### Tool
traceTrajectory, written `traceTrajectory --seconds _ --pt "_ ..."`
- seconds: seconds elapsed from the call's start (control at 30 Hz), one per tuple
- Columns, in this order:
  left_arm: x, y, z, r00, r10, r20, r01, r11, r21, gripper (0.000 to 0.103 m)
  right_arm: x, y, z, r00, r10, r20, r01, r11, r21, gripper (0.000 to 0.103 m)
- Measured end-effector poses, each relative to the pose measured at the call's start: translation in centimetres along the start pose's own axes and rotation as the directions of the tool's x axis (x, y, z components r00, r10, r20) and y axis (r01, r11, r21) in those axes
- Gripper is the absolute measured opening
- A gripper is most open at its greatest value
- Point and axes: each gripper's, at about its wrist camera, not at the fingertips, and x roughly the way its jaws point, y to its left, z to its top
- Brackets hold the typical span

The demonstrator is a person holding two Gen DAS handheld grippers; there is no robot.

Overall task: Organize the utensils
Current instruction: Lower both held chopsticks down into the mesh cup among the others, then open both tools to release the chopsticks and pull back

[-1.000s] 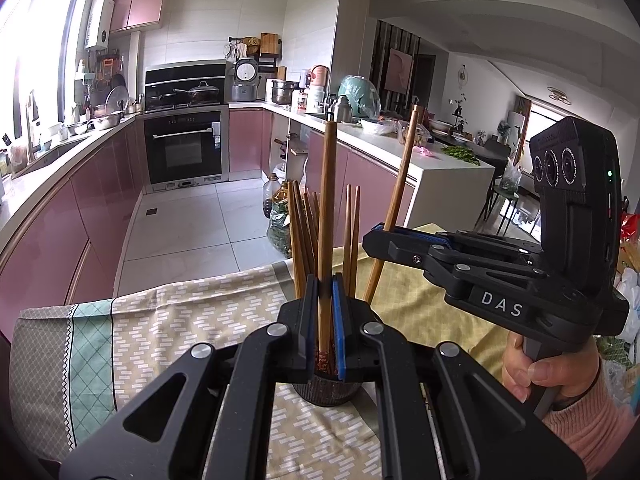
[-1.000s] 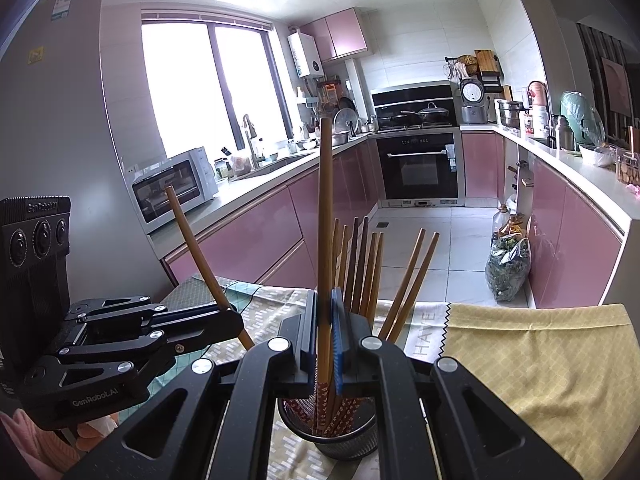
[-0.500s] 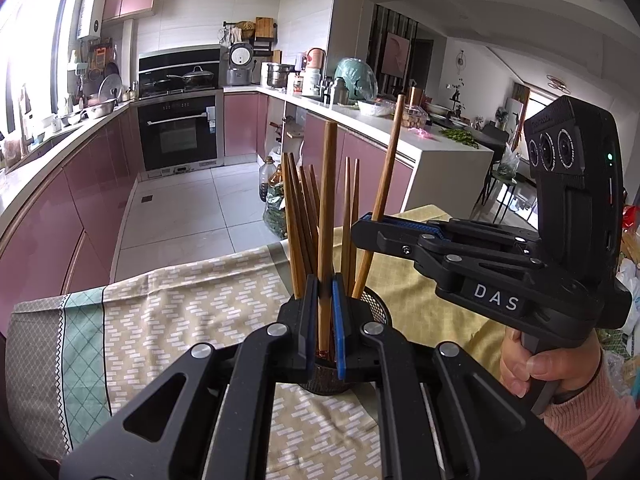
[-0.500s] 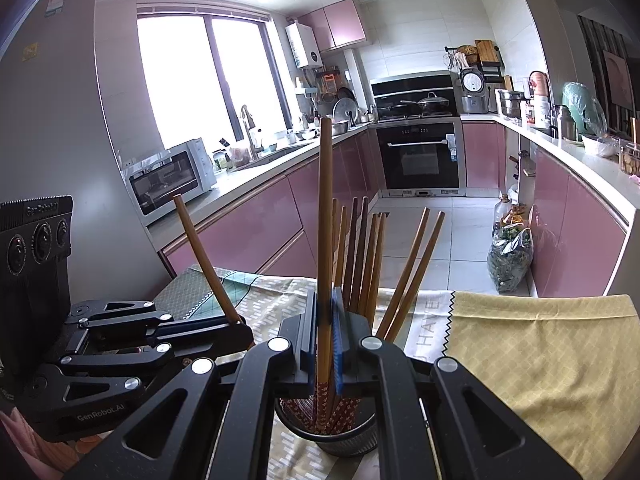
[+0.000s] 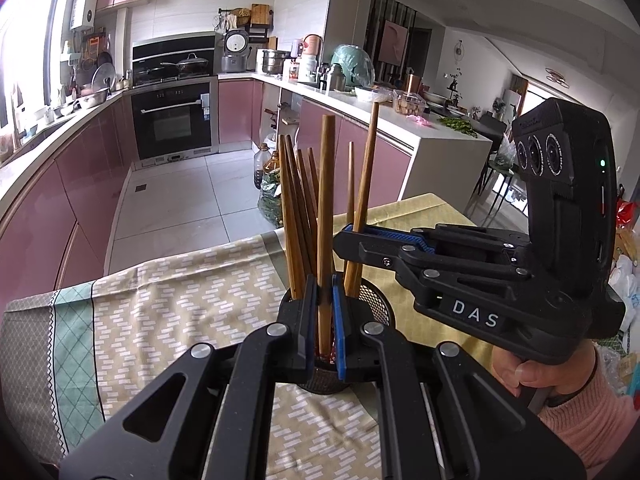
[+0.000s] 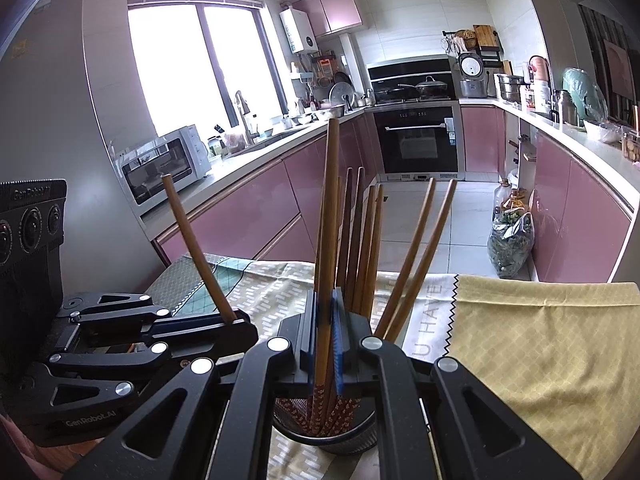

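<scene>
A black mesh holder [image 5: 374, 300] with several wooden chopsticks stands on the cloth-covered table. In the left wrist view my left gripper [image 5: 323, 292] is shut on one upright chopstick [image 5: 326, 200], whose red patterned end dips into the holder. From the right, my right gripper [image 5: 346, 238] is shut on a second, leaning chopstick [image 5: 366, 184] that points down into the holder's mouth. The right wrist view shows my right gripper [image 6: 326, 304] clamping its chopstick [image 6: 330, 208] above the holder [image 6: 324, 438]. There my left gripper [image 6: 240, 320] pinches the other chopstick [image 6: 192, 240] at the left.
A patterned tablecloth [image 5: 168, 320] and a yellow cloth [image 6: 540, 340] cover the table, whose far edge drops to the tiled kitchen floor. Pink cabinets line both sides, and a bag of greens [image 6: 510, 240] sits on the floor. A hand in a pink sleeve [image 5: 576, 420] holds the right gripper.
Both grippers have sunk a little with their chopsticks, and the chopsticks' lower ends now reach deeper into the holder. Both grips stay shut.
</scene>
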Motion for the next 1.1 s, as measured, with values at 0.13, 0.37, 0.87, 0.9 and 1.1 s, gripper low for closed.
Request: traceTrajectory --seconds 0.13,0.37,0.87,0.9,1.1 --pt "1.0 0.5 0.1 1.000 -0.003 -0.014 0.003 1.000 -0.008 0.008 0.4 -0.2 -0.1 1.000 -0.006 -0.012 0.006 1.000 0.008 0.006" --pt "2.5 1.2 0.2 1.000 0.000 -0.029 0.000 1.000 -0.019 0.008 0.9 -0.3 -0.3 1.000 -0.007 -0.026 0.008 1.000 0.019 0.007" --pt "2.3 1.7 -1.2 1.000 0.028 0.002 -0.028 0.999 -0.035 0.020 0.0 -0.3 -0.5 1.000 -0.024 -0.008 0.025 0.999 0.027 0.017" --pt "2.2 1.9 -1.2 1.000 0.027 0.006 -0.027 0.999 -0.038 0.020 -0.2 -0.3 -0.5 1.000 -0.024 -0.007 0.024 0.999 0.028 0.017" --pt "1.0 2.0 -2.0 0.998 0.043 0.043 -0.041 0.998 -0.053 0.044 -1.3 0.1 -0.8 0.999 -0.029 0.021 0.029 0.999 0.015 0.033"
